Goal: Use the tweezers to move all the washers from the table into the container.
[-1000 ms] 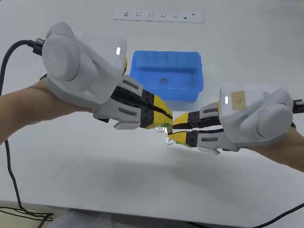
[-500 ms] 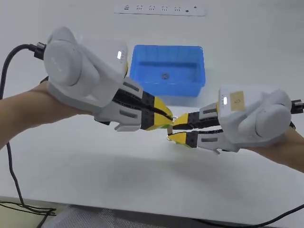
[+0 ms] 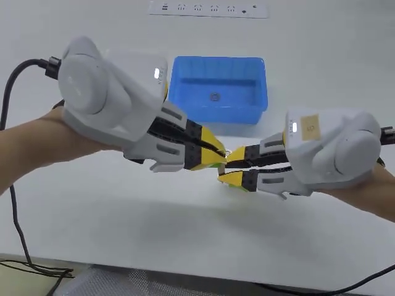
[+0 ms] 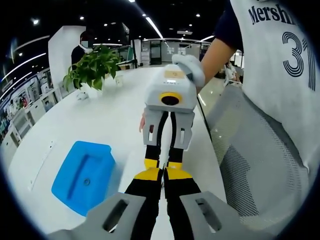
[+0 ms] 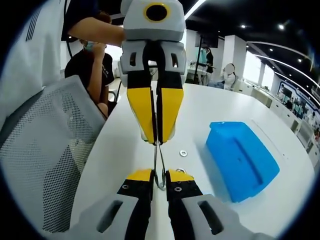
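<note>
left gripper [image 3: 216, 157] and right gripper [image 3: 226, 170] meet tip to tip at centre frame, both sets of jaws pinched tight on the thin tweezers [image 5: 158, 160]. 1 washer [image 5: 183, 152] lies on the white worktop [image 3: 185, 228], 1 more in the blue container [image 3: 216, 112] upper centre. bright open office behind, potted plant [image 4: 92, 70] upper left.

I saw a long white tabletop [image 3: 92, 222], a white power strip [image 3: 208, 9] at its far edge, a green potted plant [image 4: 92, 70], a grey mesh chair [image 5: 45, 150], and bright strip lights [image 4: 154, 26] on a dark office ceiling.
</note>
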The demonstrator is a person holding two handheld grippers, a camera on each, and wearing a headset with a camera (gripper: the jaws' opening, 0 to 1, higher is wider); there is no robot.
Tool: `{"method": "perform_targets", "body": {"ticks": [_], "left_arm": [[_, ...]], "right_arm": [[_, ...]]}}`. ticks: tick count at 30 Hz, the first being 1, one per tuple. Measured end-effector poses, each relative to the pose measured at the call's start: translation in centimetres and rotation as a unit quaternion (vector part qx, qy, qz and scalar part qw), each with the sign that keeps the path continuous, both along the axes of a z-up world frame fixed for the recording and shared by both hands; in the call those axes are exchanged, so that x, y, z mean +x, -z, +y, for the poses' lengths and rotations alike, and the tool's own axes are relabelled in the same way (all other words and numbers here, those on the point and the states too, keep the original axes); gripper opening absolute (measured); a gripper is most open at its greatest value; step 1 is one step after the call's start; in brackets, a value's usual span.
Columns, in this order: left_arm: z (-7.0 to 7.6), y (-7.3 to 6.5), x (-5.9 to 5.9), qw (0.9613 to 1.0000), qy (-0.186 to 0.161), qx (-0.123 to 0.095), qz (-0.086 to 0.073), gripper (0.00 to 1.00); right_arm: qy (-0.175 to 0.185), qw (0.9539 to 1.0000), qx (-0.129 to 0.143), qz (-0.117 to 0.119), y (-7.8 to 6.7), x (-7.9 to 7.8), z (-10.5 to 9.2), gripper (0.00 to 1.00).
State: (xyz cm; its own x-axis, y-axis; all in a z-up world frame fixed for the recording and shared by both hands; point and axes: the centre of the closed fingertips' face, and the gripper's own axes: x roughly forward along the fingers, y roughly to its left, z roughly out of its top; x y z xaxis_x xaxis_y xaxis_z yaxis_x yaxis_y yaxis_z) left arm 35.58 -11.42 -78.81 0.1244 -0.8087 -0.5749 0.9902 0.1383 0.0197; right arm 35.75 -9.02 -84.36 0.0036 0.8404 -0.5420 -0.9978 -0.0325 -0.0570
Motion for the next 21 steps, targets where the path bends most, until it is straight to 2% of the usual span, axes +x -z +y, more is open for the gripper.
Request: {"method": "perform_targets", "body": {"ticks": [5,15,21], "left_arm": [[-0.18,0.01,0.01,1.0000,0.000,-0.001,0.003,0.06],[-0.16,0.08,0.09,0.9998,-0.004,0.000,0.019,0.06],[-0.06,-0.09,-0.11,0.9998,0.006,0.007,0.020,0.06]], "right_arm": [[-0.016,0.9997,-0.015,-0.014,0.49,-0.12,0.08,0.10],[-0.013,0.9997,-0.021,-0.010,0.48,-0.02,0.07,0.10],[-0.019,0.9994,-0.025,-0.013,0.32,-0.28,0.16,0.09]]}}
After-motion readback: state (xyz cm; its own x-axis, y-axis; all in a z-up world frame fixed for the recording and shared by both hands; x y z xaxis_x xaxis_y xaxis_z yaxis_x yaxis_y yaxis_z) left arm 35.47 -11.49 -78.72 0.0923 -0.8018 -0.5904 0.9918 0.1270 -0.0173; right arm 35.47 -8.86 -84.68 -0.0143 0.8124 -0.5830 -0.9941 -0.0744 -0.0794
